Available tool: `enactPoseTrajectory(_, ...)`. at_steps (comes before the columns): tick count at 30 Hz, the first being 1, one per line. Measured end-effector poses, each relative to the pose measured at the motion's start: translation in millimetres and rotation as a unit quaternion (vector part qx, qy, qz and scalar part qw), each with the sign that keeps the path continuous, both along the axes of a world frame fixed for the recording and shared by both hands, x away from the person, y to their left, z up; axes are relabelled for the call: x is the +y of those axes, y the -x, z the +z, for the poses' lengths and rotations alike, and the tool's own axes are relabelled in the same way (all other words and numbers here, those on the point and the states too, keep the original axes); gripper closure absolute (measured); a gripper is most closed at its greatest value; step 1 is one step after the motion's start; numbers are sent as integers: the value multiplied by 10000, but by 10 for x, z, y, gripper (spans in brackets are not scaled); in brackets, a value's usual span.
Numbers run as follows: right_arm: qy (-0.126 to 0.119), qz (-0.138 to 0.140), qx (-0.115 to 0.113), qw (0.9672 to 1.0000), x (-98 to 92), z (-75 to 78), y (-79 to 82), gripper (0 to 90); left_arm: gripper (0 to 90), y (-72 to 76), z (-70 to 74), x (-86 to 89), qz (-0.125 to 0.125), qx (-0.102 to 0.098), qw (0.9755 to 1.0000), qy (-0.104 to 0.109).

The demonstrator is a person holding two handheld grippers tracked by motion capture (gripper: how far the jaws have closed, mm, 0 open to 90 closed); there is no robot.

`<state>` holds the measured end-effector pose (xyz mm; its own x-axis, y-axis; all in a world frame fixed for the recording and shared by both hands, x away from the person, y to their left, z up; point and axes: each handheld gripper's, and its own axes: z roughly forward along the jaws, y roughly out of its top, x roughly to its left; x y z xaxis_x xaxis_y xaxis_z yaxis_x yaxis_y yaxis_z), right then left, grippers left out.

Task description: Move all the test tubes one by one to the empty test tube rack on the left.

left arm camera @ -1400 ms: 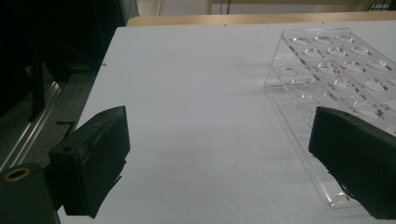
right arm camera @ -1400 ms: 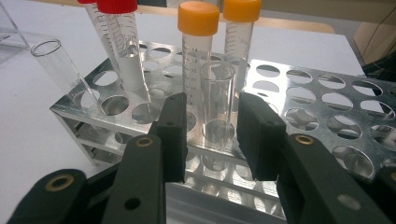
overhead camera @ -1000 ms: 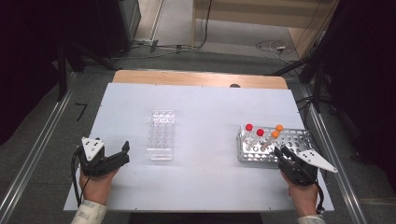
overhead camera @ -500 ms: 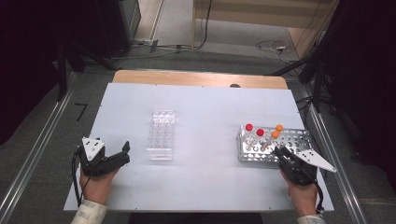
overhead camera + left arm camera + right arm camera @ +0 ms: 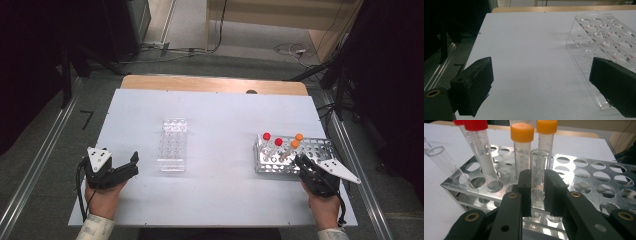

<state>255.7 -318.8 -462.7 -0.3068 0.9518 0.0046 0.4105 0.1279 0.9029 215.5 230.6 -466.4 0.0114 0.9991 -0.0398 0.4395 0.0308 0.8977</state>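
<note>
My right gripper (image 5: 537,182) is shut on an uncapped clear tube (image 5: 539,162) that stands in the near row of a metal tube rack (image 5: 599,175); its jaws have just been closing on it. Two red-capped tubes (image 5: 475,124) and two orange-capped tubes (image 5: 522,132) stand behind, and another uncapped tube (image 5: 444,162) leans at the left. In the high view the right gripper (image 5: 300,160) sits at the rack's (image 5: 320,145) near edge. My left gripper (image 5: 133,165) rests open on the table, left of an empty clear acrylic rack (image 5: 172,145). Its jaws (image 5: 541,67) hold nothing.
The white table top (image 5: 220,115) has a wooden strip (image 5: 210,84) along its far edge. Metal rails (image 5: 35,165) run along both sides of the table, with dark floor and cables beyond. The acrylic rack (image 5: 604,37) lies just right of the left gripper's jaws.
</note>
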Motion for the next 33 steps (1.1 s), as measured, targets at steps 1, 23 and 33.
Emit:
enactPoseTrajectory(1,-9,-12,-21,10000,2,11,9,734,58,0,0,-1,0,1,10000,1)
enactPoseTrajectory(23,-279,19,-604,9978,-27,366,227,737,58,5,9,-28,-78,10,10000,41)
enactPoseTrajectory(33,-350,466,-590,9966,130,426,367,736,58,17,30,-86,-165,-28,9998,100)
